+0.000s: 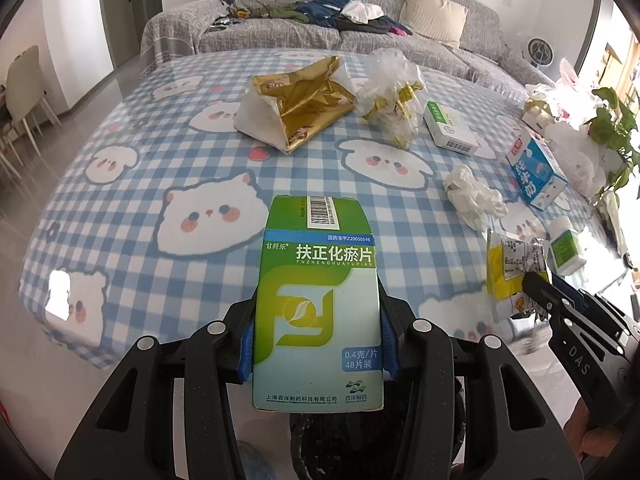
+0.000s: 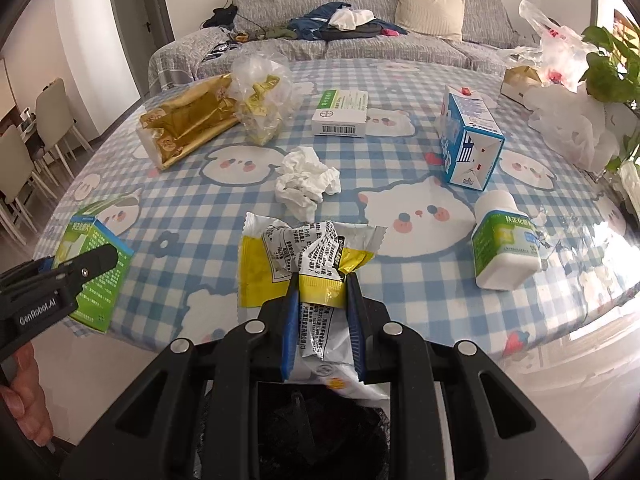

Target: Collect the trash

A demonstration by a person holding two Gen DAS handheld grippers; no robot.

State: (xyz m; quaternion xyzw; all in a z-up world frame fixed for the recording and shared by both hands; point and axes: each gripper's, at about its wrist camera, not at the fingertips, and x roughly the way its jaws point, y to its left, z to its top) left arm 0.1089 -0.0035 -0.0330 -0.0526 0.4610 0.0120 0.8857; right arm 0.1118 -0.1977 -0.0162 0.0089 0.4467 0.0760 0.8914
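Trash in both claws: left gripper (image 1: 318, 344) clamps a medicine box (image 1: 318, 300), right gripper (image 2: 322, 320) pinches a crumpled wrapper (image 2: 316, 256); release each squarely over the black bin (image 2: 320, 432) at 6 o'clock.

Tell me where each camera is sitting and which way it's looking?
Left wrist view: sits on the left tool, looking forward over the table toward the sofa; its fingers clamp a green box, and the right tool shows at the right edge.
Right wrist view: sits on the right tool, facing the same way; it pinches a crumpled wrapper, with the left tool and a hand at left.
Both show the crumpled tissue.
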